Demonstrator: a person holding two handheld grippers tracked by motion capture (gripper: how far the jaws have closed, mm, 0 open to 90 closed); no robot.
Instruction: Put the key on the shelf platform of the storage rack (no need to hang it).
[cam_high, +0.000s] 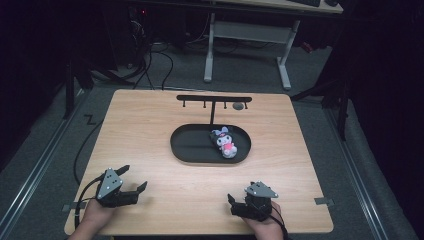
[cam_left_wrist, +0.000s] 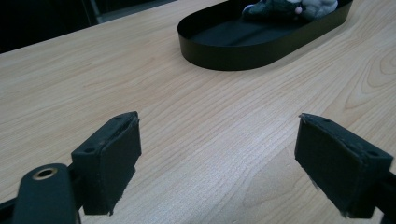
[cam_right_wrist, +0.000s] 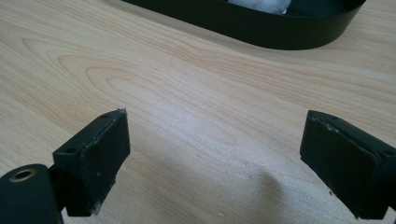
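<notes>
Plush grey-and-white toy with a pink front (cam_high: 224, 141) lying at the right end of the black oval metal tray (cam_high: 190, 150).

Behind the tray stands a black T-shaped hook rack (cam_high: 214, 99) on the wooden table (cam_high: 150, 125). Left gripper (cam_high: 135, 180) and right gripper (cam_high: 233, 204) rest near the front edge, jaws spread, empty. Likely no step begun; a reach to the toy probably comes first.

Bare table (cam_high: 150, 135) before both grippers — tray (cam_high: 187, 150) and rack (cam_high: 214, 100) block beyond.
</notes>
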